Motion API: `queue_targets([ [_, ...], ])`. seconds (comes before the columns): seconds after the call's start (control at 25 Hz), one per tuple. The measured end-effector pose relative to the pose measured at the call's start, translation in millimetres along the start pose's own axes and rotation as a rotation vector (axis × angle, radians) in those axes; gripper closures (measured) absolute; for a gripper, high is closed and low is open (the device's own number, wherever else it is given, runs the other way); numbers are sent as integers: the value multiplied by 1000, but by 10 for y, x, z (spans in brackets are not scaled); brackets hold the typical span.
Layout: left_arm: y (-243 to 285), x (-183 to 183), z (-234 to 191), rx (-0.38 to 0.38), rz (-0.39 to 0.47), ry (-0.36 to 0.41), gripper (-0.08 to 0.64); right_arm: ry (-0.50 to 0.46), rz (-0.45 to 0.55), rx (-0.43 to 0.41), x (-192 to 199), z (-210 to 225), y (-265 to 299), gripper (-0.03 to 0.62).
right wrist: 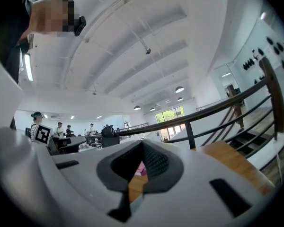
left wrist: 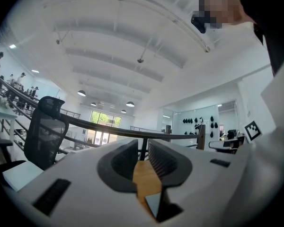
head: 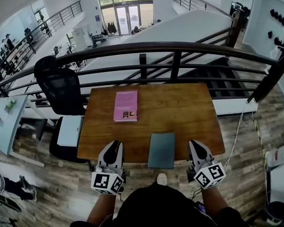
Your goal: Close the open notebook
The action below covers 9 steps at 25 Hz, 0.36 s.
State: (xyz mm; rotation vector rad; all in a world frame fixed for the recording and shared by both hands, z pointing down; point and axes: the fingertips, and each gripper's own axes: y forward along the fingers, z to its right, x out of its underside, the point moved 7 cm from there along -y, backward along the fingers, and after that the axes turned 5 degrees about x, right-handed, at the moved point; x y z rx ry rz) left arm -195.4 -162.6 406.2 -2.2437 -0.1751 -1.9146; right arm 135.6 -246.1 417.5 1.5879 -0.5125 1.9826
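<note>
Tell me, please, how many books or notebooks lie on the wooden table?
2. A pink book lies flat on the left part of the table, toward the railing. A grey-blue notebook lies closed at the near edge. Nothing appears to hide another one.

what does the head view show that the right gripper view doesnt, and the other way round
Only the head view: the grey notebook seen whole, lying shut at the table's near edge, with the left gripper and right gripper flanking it from above.
Only the right gripper view: that gripper's own jaws from close up, tips together with nothing between them, and the ribbed ceiling with its round lamps.
Both: the wooden table, the pink book lying on it, and the dark railing behind.
</note>
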Motion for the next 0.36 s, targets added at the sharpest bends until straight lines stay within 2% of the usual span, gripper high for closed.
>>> queue_targets([
  [0.36,59,71,75,18,-10,-1,488,-17,-1,11,-4,81,-18,597],
])
